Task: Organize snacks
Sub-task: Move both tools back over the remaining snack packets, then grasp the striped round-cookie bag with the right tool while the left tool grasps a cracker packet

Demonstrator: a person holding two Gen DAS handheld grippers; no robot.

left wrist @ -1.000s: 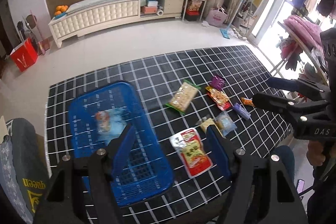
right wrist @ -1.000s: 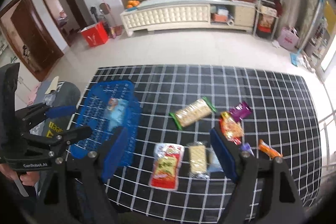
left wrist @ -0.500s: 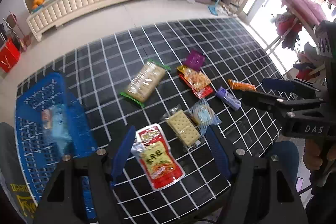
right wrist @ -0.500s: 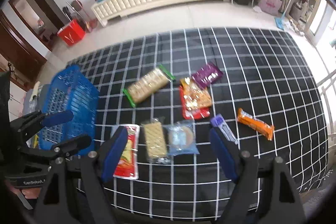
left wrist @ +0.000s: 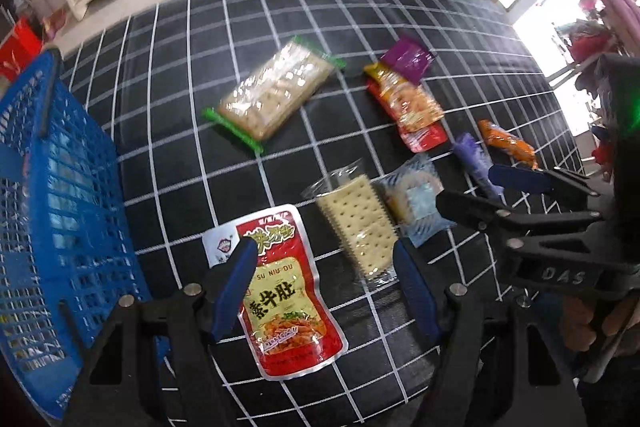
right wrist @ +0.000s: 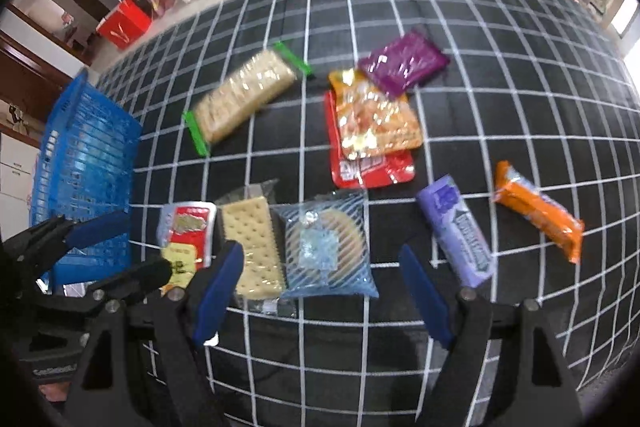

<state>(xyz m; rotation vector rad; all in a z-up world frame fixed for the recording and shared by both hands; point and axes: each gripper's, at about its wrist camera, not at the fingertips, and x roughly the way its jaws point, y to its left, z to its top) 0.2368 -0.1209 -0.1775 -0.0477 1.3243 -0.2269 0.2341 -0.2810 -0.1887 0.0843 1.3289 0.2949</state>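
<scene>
1. The left tongs [left wrist: 324, 291] are held spread above the red pouch [left wrist: 286, 291] and the clear-wrapped cracker pack [left wrist: 358, 223].
2. The right tongs [right wrist: 320, 291] are held spread over the blue-striped biscuit packet [right wrist: 328, 251].
3. The blue basket [left wrist: 52, 195] is set at the left of the checked worktop [left wrist: 192, 187].

- Tabletop [left wrist: 280, 7] has a black cloth with white grid.
- On it: blue basket [left wrist: 60, 187], green-edged cracker pack [left wrist: 272, 99], red pouch [left wrist: 288, 299], purple packet [right wrist: 402, 63].
</scene>
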